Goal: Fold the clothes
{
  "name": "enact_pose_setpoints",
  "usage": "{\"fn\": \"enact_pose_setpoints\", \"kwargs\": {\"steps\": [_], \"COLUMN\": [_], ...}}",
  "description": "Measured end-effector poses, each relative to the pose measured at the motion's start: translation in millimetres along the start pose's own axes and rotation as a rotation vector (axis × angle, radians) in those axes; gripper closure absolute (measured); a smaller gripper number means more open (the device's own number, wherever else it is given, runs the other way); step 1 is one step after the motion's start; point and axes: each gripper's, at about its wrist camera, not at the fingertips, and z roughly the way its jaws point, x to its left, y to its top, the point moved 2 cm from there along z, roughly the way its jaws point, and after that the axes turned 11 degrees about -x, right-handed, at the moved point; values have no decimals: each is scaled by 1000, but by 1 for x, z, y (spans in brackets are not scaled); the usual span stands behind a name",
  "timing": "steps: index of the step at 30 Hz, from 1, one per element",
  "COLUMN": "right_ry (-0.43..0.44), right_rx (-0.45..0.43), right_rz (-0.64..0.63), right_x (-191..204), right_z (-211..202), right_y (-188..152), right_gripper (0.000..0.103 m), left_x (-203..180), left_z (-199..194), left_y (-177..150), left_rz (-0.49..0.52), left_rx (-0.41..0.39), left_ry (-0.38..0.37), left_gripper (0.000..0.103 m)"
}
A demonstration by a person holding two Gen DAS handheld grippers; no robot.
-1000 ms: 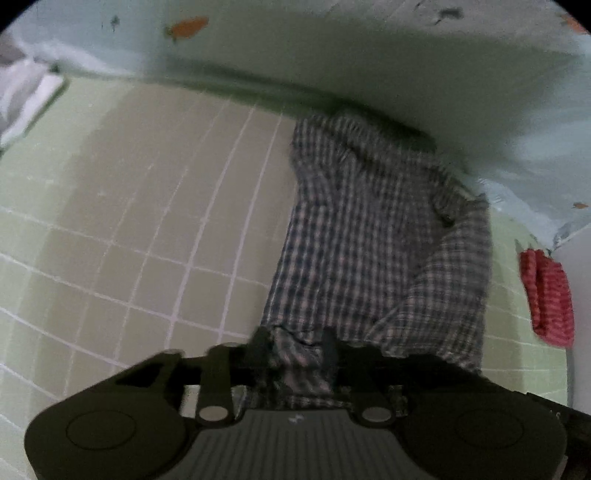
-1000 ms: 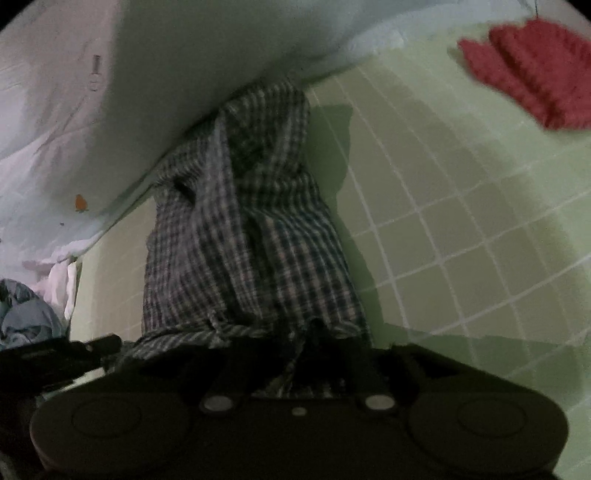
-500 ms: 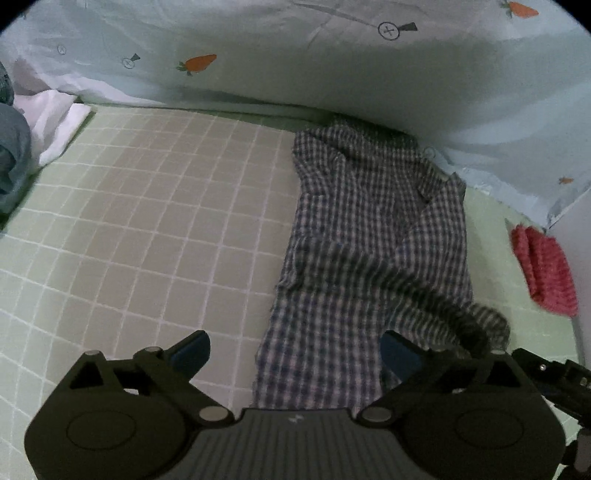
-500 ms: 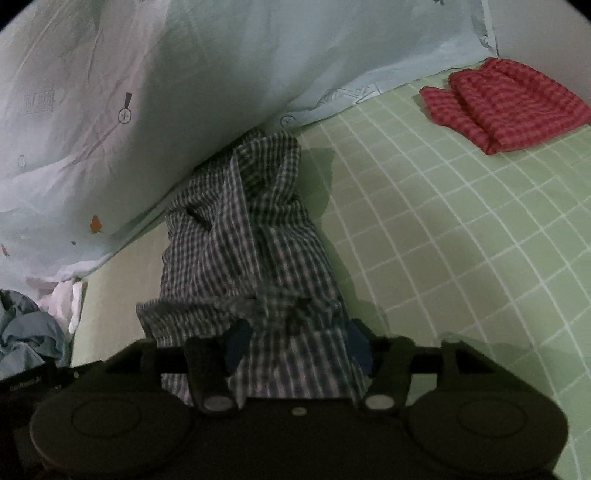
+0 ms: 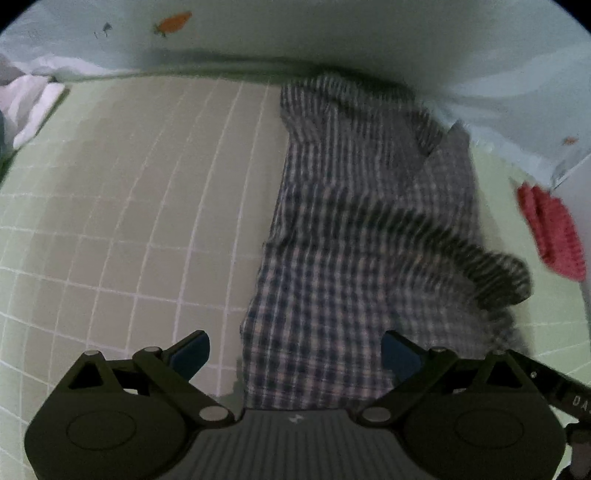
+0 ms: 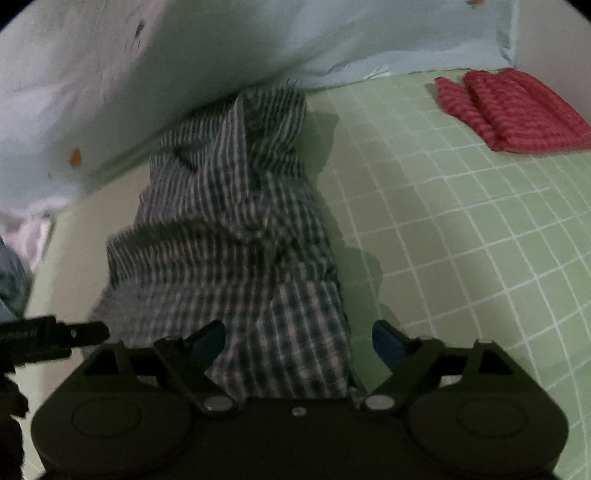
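Note:
A dark plaid shirt [image 5: 354, 229] lies lengthwise on the green grid sheet [image 5: 140, 206], with a sleeve folded across its middle. It also shows in the right wrist view [image 6: 236, 236]. My left gripper [image 5: 295, 354] is open, its blue-tipped fingers [image 5: 190, 350] spread over the shirt's near hem. My right gripper [image 6: 299, 341] is open too, fingers [image 6: 386, 341] apart over the shirt's near end, holding nothing.
A folded red cloth [image 6: 513, 110] lies at the far right, also seen in the left wrist view [image 5: 550, 232]. A pale blue carrot-print sheet [image 5: 332, 33] hangs behind. White and blue clothes [image 5: 26, 107] are piled at far left. The other gripper's tip [image 6: 55, 332] shows at left.
Both grippers were shut on the shirt's hem one second ago. The left opened first, then the right; the shirt now lies released with the sleeve folded across.

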Motion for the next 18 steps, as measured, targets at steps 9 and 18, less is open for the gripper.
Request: {"fn": "enact_pose_setpoints", "kwargs": {"steps": [9,18], "right_ry": [-31,-136], "right_rx": [31,-76], "right_rz": [-47,-111], "right_x": [-4,-21], "right_z": [66,109], "right_y": [31,90], "right_gripper": [14,2], "left_x": [11,24], "left_z": [40,77], "left_y": [13,46], "left_rz": [0,-66], "left_rx": [34,7], "left_ry": [55,126], "left_gripper": [4,4]}}
